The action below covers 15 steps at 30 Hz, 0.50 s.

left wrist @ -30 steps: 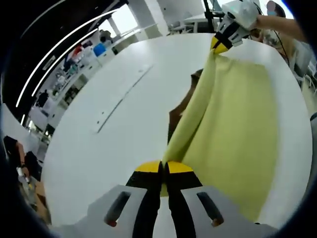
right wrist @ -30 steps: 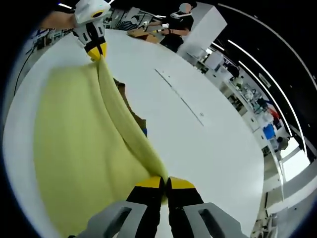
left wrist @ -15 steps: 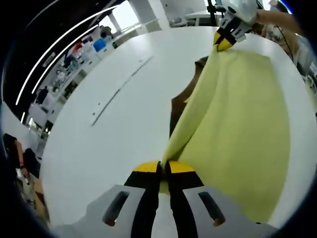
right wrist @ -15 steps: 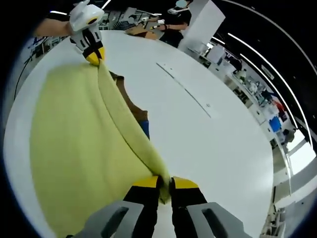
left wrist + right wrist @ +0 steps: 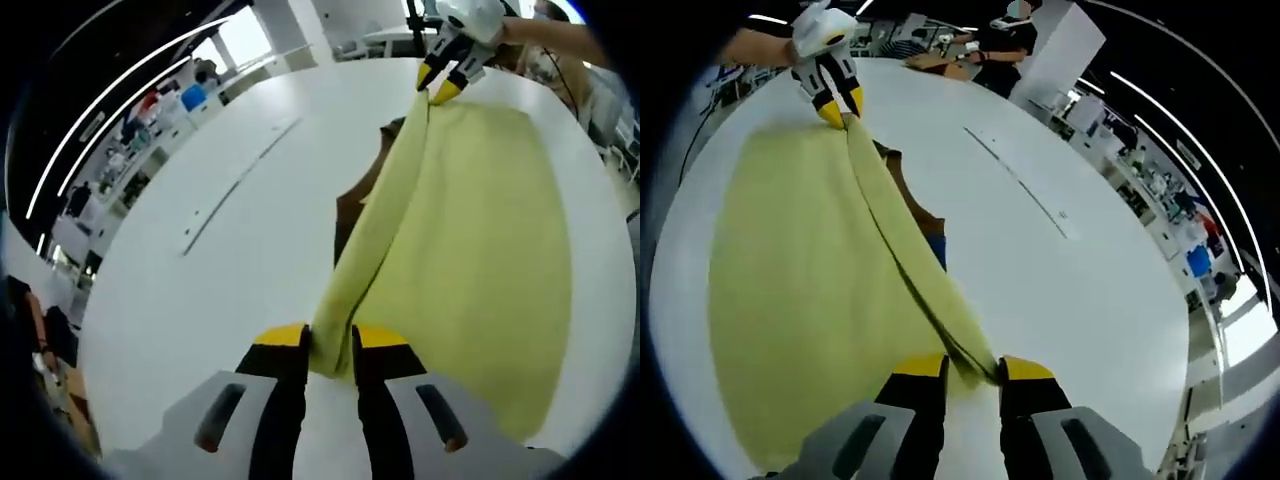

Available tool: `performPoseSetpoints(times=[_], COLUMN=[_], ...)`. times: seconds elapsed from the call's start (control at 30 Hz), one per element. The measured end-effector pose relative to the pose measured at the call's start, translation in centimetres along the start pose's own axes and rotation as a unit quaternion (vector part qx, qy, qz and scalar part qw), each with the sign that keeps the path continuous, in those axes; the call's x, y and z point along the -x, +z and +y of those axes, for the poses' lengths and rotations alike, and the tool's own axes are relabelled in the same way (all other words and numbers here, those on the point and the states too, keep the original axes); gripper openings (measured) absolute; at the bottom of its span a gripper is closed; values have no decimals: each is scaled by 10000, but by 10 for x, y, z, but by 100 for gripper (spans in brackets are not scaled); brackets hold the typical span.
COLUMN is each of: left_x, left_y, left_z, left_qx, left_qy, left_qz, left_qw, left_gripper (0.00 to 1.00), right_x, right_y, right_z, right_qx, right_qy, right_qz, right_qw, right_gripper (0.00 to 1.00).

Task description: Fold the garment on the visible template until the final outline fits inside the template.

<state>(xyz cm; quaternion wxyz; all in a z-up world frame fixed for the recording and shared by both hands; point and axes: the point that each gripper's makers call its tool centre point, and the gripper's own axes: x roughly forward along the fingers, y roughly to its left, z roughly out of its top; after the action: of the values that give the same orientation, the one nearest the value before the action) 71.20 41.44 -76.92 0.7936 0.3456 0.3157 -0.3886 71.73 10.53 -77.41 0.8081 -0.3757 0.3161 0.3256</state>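
A yellow garment (image 5: 480, 230) lies spread on the white table (image 5: 220, 260), its folded edge running as a raised ridge between the two grippers. My left gripper (image 5: 330, 345) is open, and the near end of that ridge lies loose between its jaws. The right gripper (image 5: 443, 82) stands open at the far end of the ridge. In the right gripper view, my right gripper (image 5: 973, 368) is open around the garment (image 5: 800, 270) edge, and the left gripper (image 5: 837, 100) is open at the far corner. A brown template (image 5: 908, 200) with a blue patch (image 5: 937, 252) peeks out from under the fold.
The round white table (image 5: 1060, 290) has a thin seam line (image 5: 1020, 185) across its bare half. A person's hand (image 5: 545, 35) holds the far gripper. People, desks and shelves stand beyond the table's edge.
Both grippers went from shut on the garment's folded edge to open. The edge now rests slack between their jaws.
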Motion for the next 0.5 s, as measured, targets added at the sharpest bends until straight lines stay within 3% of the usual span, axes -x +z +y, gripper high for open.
performPoseSetpoints(times=[0.27, 0.37, 0.5], left_x=[-3, -3, 0], left_y=[-7, -7, -5], left_z=[10, 13, 22], left_qx=[-836, -791, -762], left_qy=[406, 499, 729], left_qz=[192, 170, 100], left_qw=[9955, 9955, 9944], left_gripper=[13, 9, 2], right_x=[-7, -7, -7], right_y=[-1, -2, 0], right_z=[-5, -6, -10], right_qx=[141, 149, -19], right_qy=[-131, -161, -226], right_qz=[52, 88, 12], right_qw=[9998, 9997, 9997], right_gripper=[6, 0, 0])
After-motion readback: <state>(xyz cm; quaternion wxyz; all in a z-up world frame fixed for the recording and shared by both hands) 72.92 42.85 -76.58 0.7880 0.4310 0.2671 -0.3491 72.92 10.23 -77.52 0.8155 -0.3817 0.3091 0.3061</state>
